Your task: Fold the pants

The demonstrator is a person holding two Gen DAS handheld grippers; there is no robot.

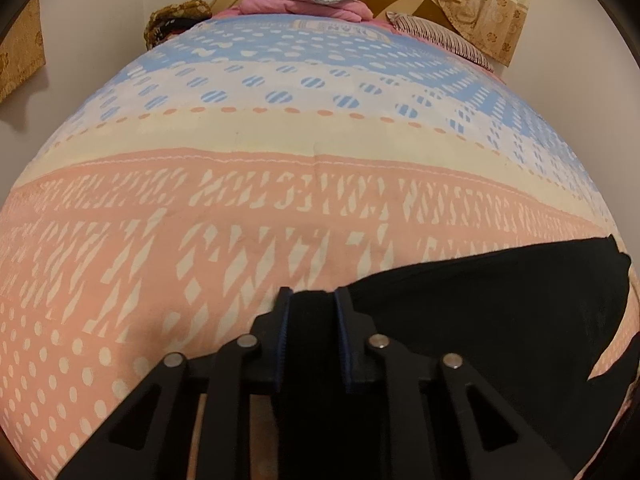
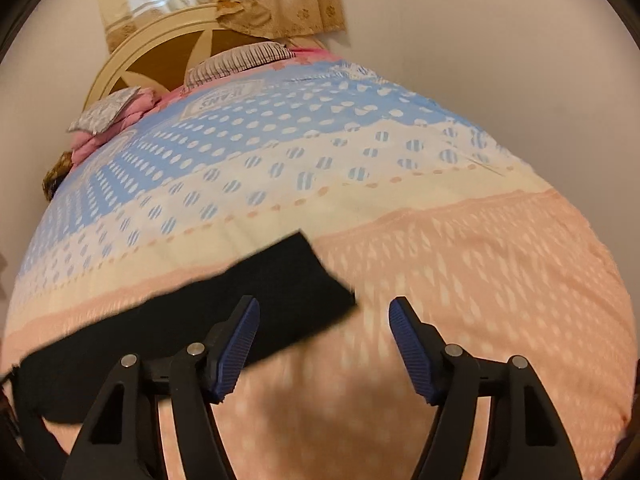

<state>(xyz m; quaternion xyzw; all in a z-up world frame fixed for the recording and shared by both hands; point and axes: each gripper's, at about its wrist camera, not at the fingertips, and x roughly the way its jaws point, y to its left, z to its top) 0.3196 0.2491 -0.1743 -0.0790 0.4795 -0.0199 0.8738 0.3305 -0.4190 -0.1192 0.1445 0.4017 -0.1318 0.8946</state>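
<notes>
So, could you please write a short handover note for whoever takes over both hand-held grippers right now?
Left hand-held gripper: shut on an edge of the black pants.
Right hand-held gripper: open, holding nothing, beside the pants' free end.
Pants lie stretched on the patterned bedspread, over its pink part.
Done: one end gripped. No fold is visible.
Left: likely grip the free end with the right one, then fold the pants.

text: "JEANS", upside down | on: bedspread [image 2: 280, 128] label patch
</notes>
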